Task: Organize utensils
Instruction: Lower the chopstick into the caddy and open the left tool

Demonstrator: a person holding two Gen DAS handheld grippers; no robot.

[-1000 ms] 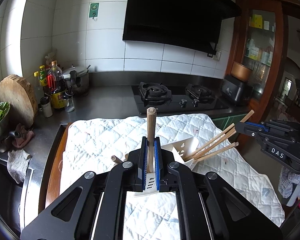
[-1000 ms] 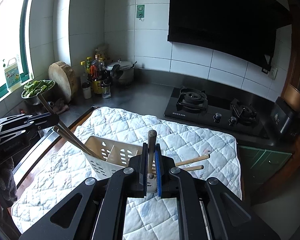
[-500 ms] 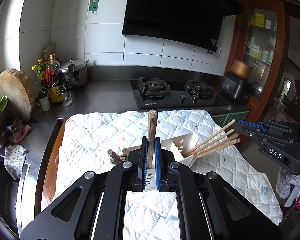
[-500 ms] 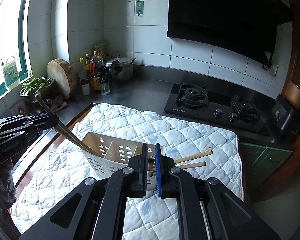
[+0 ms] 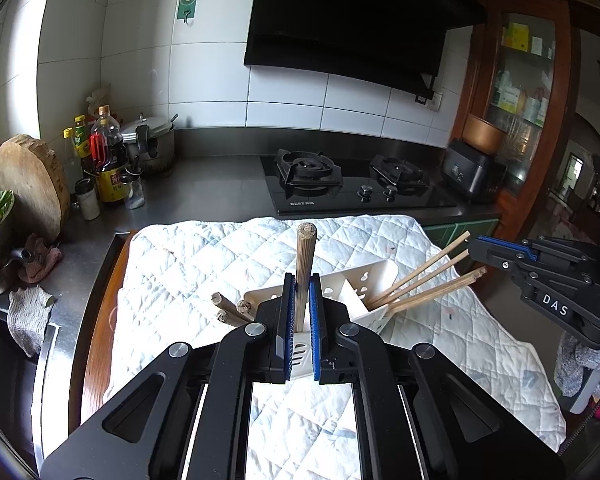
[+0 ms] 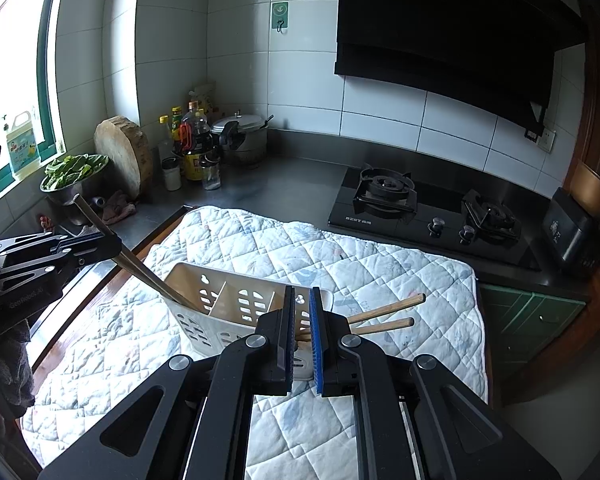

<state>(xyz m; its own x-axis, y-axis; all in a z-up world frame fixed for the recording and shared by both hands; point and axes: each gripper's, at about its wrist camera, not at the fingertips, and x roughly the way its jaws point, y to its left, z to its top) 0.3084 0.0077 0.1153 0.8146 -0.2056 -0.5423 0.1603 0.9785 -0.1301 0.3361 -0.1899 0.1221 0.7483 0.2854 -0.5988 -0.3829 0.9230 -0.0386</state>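
Note:
A white perforated utensil caddy (image 6: 228, 304) stands on the quilted cloth (image 6: 339, 256), also in the left wrist view (image 5: 363, 288). My left gripper (image 5: 301, 308) is shut on a wooden-handled utensil (image 5: 304, 272) standing upright at the caddy's near end; from the right wrist view the same gripper (image 6: 112, 246) holds the slanted handle (image 6: 140, 268) into the caddy. My right gripper (image 6: 301, 320) has a narrow gap between its pads with nothing in it, just above the caddy. Chopsticks (image 5: 427, 280) lean out of the caddy toward it (image 5: 475, 250). Wooden handles (image 6: 383, 312) lie beside the caddy.
A gas hob (image 5: 351, 184) sits behind the cloth. Bottles and jars (image 5: 108, 164), a pressure cooker (image 5: 148, 140), a round wooden board (image 5: 32, 184) and a bowl of greens (image 6: 74, 170) line the left counter. A black appliance (image 5: 471, 176) stands at right.
My right gripper let go of the wooden-handled utensil it held upright and its pads parted slightly. My left gripper kept its grip and both views pulled back a little.

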